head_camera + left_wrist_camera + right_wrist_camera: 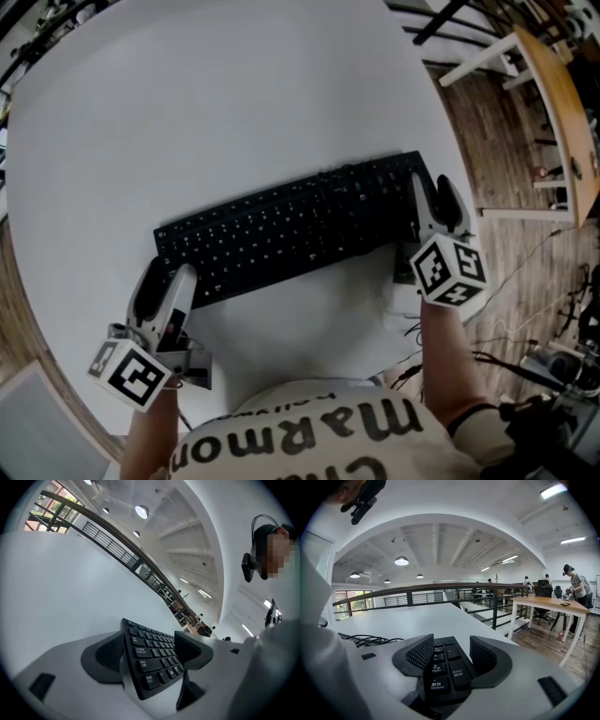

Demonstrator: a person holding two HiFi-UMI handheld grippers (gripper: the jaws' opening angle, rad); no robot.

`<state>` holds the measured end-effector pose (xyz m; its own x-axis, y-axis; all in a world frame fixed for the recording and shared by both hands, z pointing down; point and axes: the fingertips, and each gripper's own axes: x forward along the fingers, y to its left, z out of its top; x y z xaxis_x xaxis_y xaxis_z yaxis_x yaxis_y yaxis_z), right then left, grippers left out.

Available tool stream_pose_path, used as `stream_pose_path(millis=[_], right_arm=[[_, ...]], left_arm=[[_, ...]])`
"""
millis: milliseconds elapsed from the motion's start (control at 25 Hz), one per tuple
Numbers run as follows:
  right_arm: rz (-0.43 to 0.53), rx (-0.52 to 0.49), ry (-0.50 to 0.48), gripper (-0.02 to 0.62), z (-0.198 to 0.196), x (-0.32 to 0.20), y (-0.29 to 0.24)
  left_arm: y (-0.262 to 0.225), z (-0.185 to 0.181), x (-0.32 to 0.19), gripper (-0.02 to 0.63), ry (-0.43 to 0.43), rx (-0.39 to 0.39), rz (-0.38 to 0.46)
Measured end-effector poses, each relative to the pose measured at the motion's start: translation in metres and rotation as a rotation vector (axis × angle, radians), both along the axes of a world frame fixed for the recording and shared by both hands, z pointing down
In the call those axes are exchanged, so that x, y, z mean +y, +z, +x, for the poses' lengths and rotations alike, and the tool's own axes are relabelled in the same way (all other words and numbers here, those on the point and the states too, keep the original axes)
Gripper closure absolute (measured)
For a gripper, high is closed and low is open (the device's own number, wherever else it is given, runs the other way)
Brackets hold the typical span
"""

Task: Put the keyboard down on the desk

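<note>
— Left gripper (149, 641) first: what has it got?

— Its jaws are closed on the left end of the keyboard (291, 230). One pad sits against the underside and the other lies over the outermost keys. The board stands tilted between them.

— And the right gripper (451, 641)?

— Its jaws are wide apart, with the number-pad end between them. The Enter and Delete keys show in the gap. The pads flank that end closely, but I see no squeeze on it, so I call it loose.

— Where is the keyboard itself?

— It lies across the near part of the round white desk (216, 103), just in front of the person, with its left end nearer the body than its right. It is low on the desktop, with a thin shadow along its near edge. I cannot tell whether the whole underside rests on the surface.

— What lies around it?

— A bundle of dark cables (370, 641) lies on the white surface at the left of the right gripper view. The person's printed shirt (319, 436) fills the bottom of the head view. Past the desk's right edge there is wooden floor (506, 234) and a wooden-topped table (548, 603) on white legs, with people (576, 585) standing by it. A dark railing (440, 592) runs beyond the desk's far edge, under round ceiling lamps (401, 561).
</note>
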<state>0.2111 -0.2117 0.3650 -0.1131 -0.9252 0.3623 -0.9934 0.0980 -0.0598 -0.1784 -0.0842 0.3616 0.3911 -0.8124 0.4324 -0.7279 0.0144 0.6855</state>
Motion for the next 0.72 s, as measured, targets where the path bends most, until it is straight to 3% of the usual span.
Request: stream_pose_path(millis=[240,720], right_arm=[[-0.005,0.088,0.002,0.344,-0.0005,-0.0001,-0.0016],[-0.008,0.144,0.02,0.337,-0.0003,-0.0004,-0.0044]], left_arm=[[0.001,-0.0006,0.0004,0.279,-0.005,-0.004,-0.005],[0.0004,-0.0037,0.0001,0.296,-0.005,0.026,-0.013]])
